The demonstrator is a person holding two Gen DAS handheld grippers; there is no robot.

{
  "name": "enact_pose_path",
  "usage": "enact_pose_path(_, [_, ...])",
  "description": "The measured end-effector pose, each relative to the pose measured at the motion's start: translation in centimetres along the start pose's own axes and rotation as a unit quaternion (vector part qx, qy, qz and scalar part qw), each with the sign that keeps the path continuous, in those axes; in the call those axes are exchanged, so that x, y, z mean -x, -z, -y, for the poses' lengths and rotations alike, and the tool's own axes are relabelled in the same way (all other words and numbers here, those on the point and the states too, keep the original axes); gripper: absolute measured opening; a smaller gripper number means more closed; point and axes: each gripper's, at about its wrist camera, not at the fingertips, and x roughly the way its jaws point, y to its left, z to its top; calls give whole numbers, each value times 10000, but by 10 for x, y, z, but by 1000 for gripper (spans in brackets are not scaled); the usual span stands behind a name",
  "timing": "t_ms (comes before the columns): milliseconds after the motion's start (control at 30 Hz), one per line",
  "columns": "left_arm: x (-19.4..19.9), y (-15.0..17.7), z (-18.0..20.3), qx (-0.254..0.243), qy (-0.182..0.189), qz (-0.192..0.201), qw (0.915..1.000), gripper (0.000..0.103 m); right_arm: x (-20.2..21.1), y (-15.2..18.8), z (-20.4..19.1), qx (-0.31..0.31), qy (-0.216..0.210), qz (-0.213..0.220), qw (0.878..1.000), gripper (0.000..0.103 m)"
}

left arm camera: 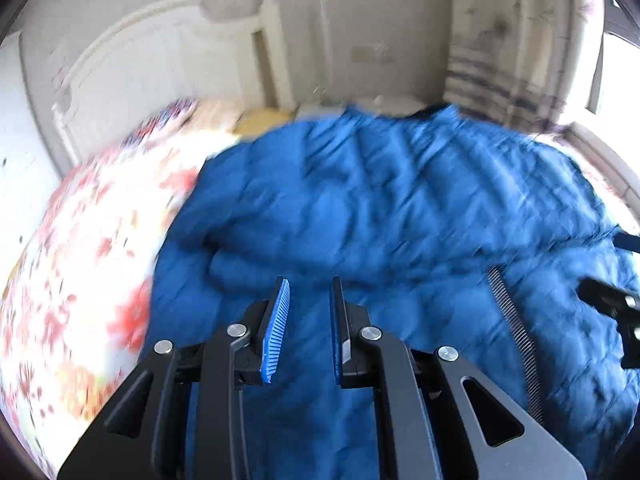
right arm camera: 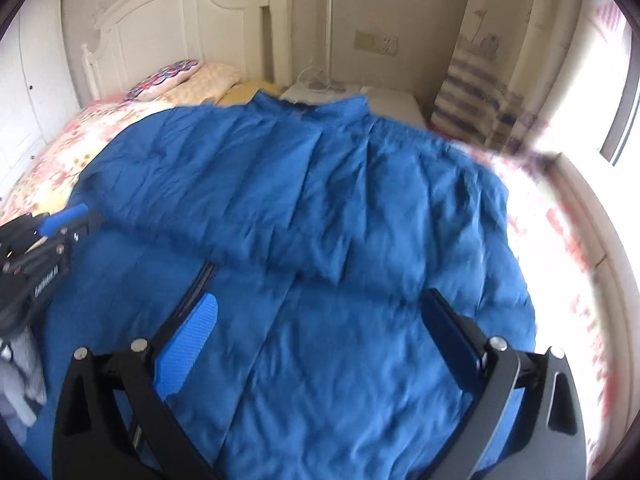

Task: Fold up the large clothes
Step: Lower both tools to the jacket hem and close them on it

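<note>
A large blue padded jacket (right arm camera: pixel 312 200) lies spread on the bed, collar toward the headboard, one sleeve folded across its front. It also fills the left wrist view (left arm camera: pixel 380 208). A zipper strip (left arm camera: pixel 516 336) runs along its right part. My left gripper (left arm camera: pixel 310 292) hovers above the jacket's lower left part, jaws a small gap apart and empty. It shows at the left edge of the right wrist view (right arm camera: pixel 60 220). My right gripper (right arm camera: pixel 320 308) is wide open and empty above the jacket's lower middle. Part of it shows in the left wrist view (left arm camera: pixel 616 312).
The bed has a floral sheet (right arm camera: pixel 44 164) and pillows (right arm camera: pixel 188 80) by a white headboard (right arm camera: pixel 168 16). A white nightstand (right arm camera: pixel 360 96) stands behind the jacket. A striped curtain (right arm camera: pixel 476 92) and a bright window (right arm camera: pixel 616 92) are at the right.
</note>
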Motion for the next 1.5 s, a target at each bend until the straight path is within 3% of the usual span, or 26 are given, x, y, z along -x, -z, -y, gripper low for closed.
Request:
enact_pose_path(67, [-20,10,-12,164,-70,-495,9986,7,-21,14,2,60,40,-452,9990,101])
enact_pose_path(133, [-17,11,-23,389,165,-491,9979,7,-30,20,4,-22,-1,-548,9985,101])
enact_pose_path(267, [2,18,-28,429,75,-481,9979,7,-17,21,5,-215,-48,-666,9975,101])
enact_pose_path(400, [28,43,-23,396,330,-346,9981,7,10,41,-5,-94,-362,-411,9985,101])
enact_pose_path(567, [28,55,-4,40,-32,-406,9992,7,2,59,-20,201,-226,-617,9976,101])
enact_pose_path(633, [41,58,-3,125,145,-384,9991,7,10,60,-19,71,-234,-717,9971,101])
enact_pose_path(700, [60,68,-2,146,463,-201,9986,7,27,68,-24,91,-452,-591,9972,101])
enact_pose_path(767, [70,84,9,-181,542,-149,9983,7,38,82,-32,277,-624,-490,9965,101])
enact_pose_path(867, [68,101,17,-472,389,-166,9980,7,38,106,-41,632,-512,-475,9956,101])
enact_pose_path(1000, [74,100,8,-298,300,-212,9989,7,46,108,-38,403,-515,-555,9963,101])
enact_pose_path(1133, [85,119,-4,-312,296,-201,9989,7,70,124,-27,263,-687,-360,9966,101])
enact_pose_path(1200, [90,132,-8,-390,314,12,9987,7,65,138,-29,478,-543,-528,9960,101])
enact_pose_path(1300, [92,143,-5,-554,225,299,9978,7,68,152,-29,615,-536,-133,9966,101])
enact_pose_path(1500, [96,141,-5,-514,157,222,9983,7,69,152,-33,607,-429,-177,9971,101])
